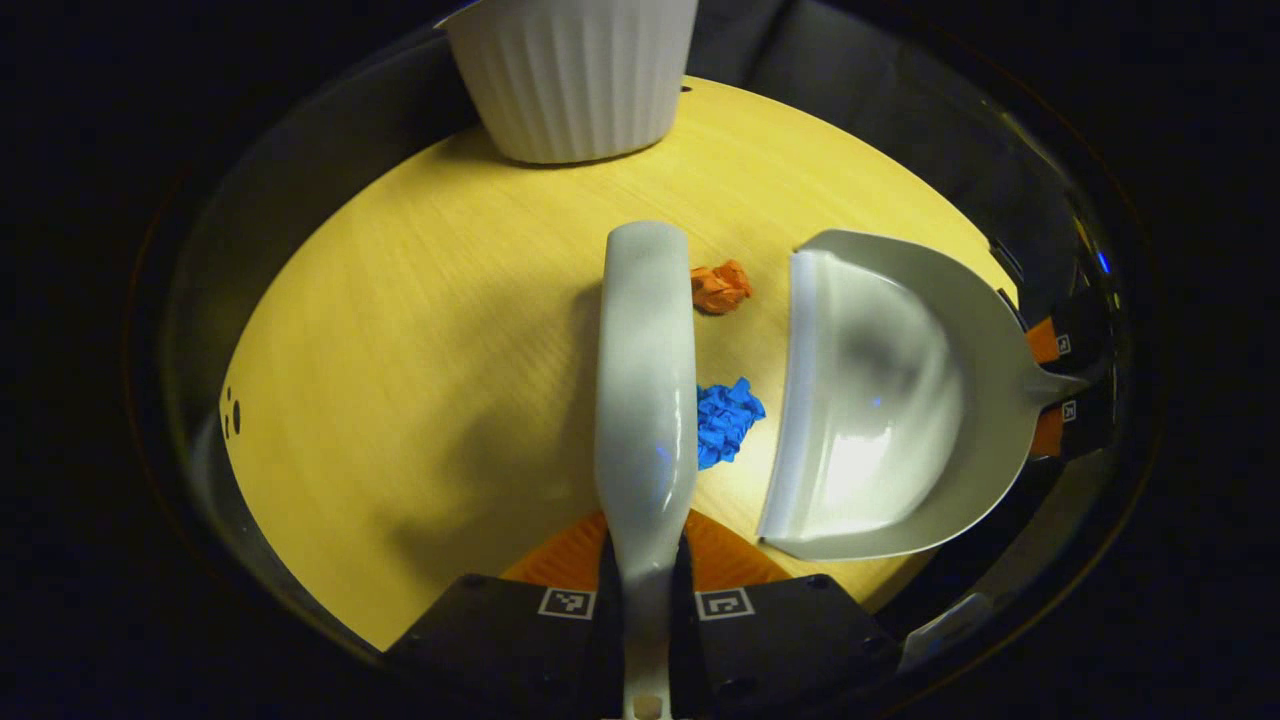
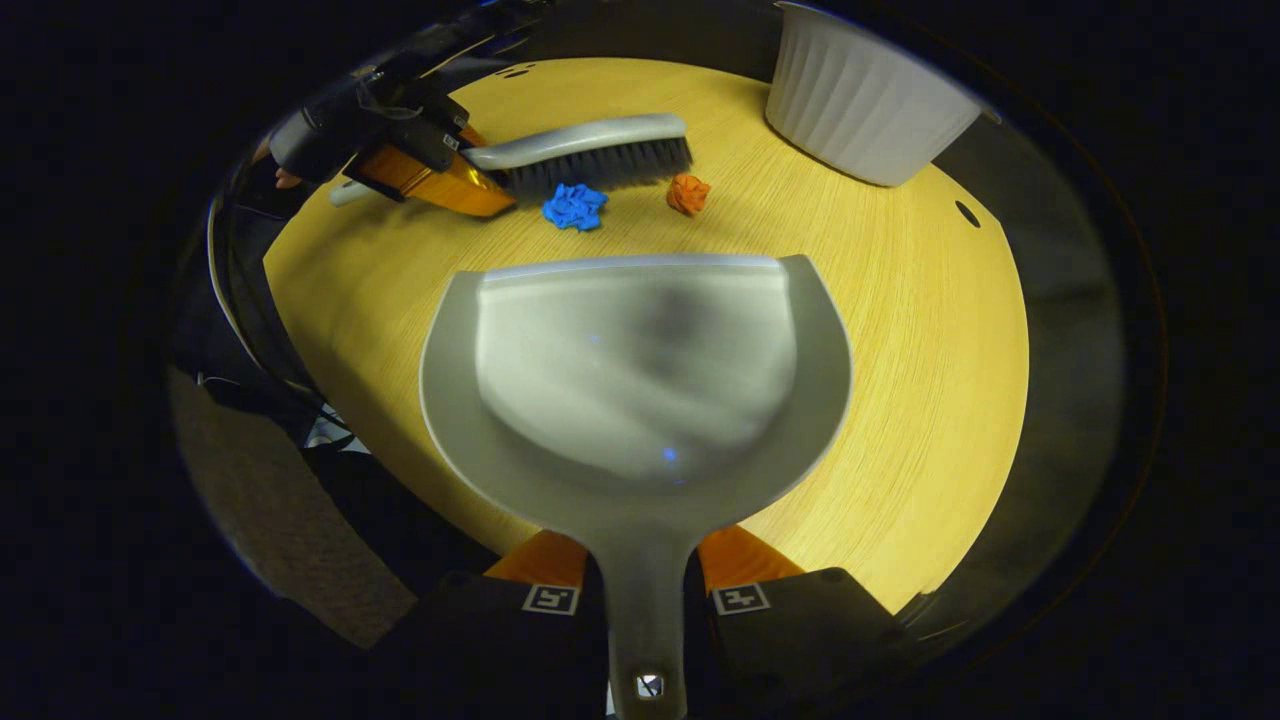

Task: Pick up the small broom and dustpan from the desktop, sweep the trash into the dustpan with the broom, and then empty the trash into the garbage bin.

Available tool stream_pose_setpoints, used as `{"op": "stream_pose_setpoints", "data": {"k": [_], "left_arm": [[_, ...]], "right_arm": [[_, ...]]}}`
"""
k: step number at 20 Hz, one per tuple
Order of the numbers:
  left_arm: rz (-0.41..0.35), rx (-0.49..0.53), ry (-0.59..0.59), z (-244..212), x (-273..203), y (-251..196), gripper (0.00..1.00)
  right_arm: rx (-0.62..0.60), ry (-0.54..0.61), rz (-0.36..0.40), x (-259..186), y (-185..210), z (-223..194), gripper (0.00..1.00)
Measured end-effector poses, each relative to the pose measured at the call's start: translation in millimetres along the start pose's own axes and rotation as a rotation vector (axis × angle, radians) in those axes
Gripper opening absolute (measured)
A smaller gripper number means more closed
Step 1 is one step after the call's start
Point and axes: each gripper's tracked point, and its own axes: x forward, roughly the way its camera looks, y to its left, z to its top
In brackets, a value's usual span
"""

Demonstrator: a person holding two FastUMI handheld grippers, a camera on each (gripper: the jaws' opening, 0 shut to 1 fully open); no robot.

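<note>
Pale yellow wood forms the round tabletop (image 1: 400,330) on which all items lie. Left gripper view: the left gripper (image 1: 645,600) is pinching the handle of the small grey broom (image 1: 645,370), both fingers pressed against its narrow neck; the broom's back extends forward over the tabletop. Just to the right of the broom, touching its edge, lies a crumpled blue scrap (image 1: 725,420); a crumpled orange scrap (image 1: 720,287) lies slightly farther along, also just beside the broom. Both scraps sit between the broom and the open lip of the grey dustpan (image 1: 880,400), which rests on the tabletop, its mouth facing the broom. At the dustpan's far handle the right gripper (image 1: 1065,385) is seen closed around the handle. A white ribbed garbage bin (image 1: 575,75) stands upright at the far edge of the tabletop, well apart from the scraps.

Right gripper view: the right gripper's fingers clamp the dustpan's handle from both sides; the pan's inside holds no scraps. Beyond its lip the broom's dark bristles (image 2: 605,165) point down toward the tabletop, with the blue scrap touching them and the orange scrap near the bristle end. The bin appears at upper right.
</note>
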Motion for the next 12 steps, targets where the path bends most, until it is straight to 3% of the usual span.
{"op": "stream_pose_setpoints", "data": {"k": [4,7,9,12], "left_arm": [[-0.082,0.063,0.001,-4,-1,-26,0.19],[-0.144,0.064,0.011,-6,-8,-48,0.22],[-0.191,0.048,0.021,-9,-15,-63,0.22],[-0.210,-0.017,0.021,-7,-28,-67,0.22]], "right_arm": [[-0.001,-0.013,0.005,5,-3,-8,0.33],[0.000,-0.026,0.006,7,-2,-11,0.34],[-0.001,-0.028,0.005,9,-2,-12,0.29],[0.004,-0.058,0.003,15,-5,-9,0.34]]}}
